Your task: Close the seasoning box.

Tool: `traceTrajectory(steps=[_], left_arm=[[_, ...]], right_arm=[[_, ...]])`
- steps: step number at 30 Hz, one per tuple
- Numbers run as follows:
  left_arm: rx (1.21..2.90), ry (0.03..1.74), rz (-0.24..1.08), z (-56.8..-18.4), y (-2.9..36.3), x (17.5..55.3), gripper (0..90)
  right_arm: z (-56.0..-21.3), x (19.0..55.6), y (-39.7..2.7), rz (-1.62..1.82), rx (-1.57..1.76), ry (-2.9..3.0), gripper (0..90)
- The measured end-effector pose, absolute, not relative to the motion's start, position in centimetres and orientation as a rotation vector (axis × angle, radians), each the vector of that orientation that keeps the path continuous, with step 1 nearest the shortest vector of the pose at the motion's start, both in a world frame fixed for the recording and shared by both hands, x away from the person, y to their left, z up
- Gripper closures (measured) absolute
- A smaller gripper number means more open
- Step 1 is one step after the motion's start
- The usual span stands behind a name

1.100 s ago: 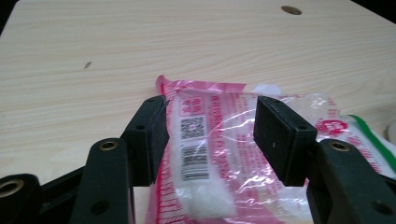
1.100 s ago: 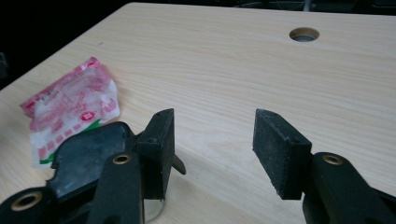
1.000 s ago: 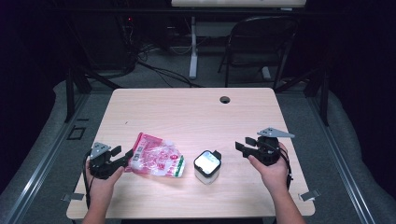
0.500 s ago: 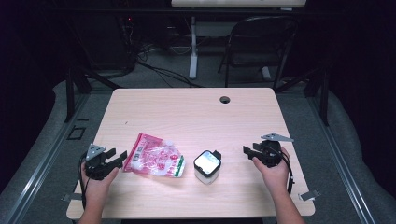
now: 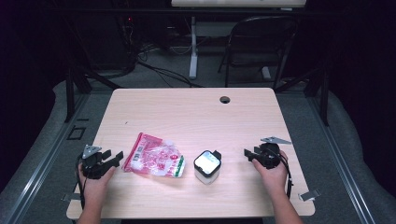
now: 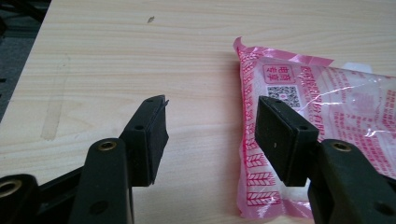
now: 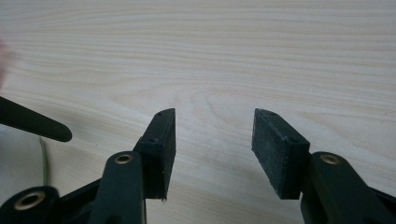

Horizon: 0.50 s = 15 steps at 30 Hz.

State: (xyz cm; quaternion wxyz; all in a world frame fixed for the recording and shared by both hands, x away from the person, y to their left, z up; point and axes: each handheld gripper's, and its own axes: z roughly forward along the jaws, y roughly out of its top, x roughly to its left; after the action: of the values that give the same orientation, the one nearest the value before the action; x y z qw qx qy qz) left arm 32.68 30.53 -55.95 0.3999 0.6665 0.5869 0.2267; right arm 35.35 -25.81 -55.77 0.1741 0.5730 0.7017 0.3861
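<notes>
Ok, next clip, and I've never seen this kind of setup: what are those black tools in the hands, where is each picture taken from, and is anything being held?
A person sits at a wooden table with a hand-held gripper in each hand; each one has two black jaws. The high view looks down from above: the left gripper is at the left, the right gripper at the right. The other two pictures come from cameras riding on the grippers, looking along their jaws. On the table lie a pink plastic bag and a small white container with a black lid. Nothing is held. The left gripper's jaws stand open beside the bag's edge, one jaw over it. The right gripper's jaws are open over bare wood.
</notes>
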Motion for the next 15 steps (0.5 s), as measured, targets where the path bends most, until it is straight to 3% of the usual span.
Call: traceTrajectory(steps=[15], left_arm=[[1.669,1.541,0.568,-56.43,30.95,33.06,42.3]], right_arm=[[-56.09,35.47,-25.60,1.087,1.625,1.985,46.7]])
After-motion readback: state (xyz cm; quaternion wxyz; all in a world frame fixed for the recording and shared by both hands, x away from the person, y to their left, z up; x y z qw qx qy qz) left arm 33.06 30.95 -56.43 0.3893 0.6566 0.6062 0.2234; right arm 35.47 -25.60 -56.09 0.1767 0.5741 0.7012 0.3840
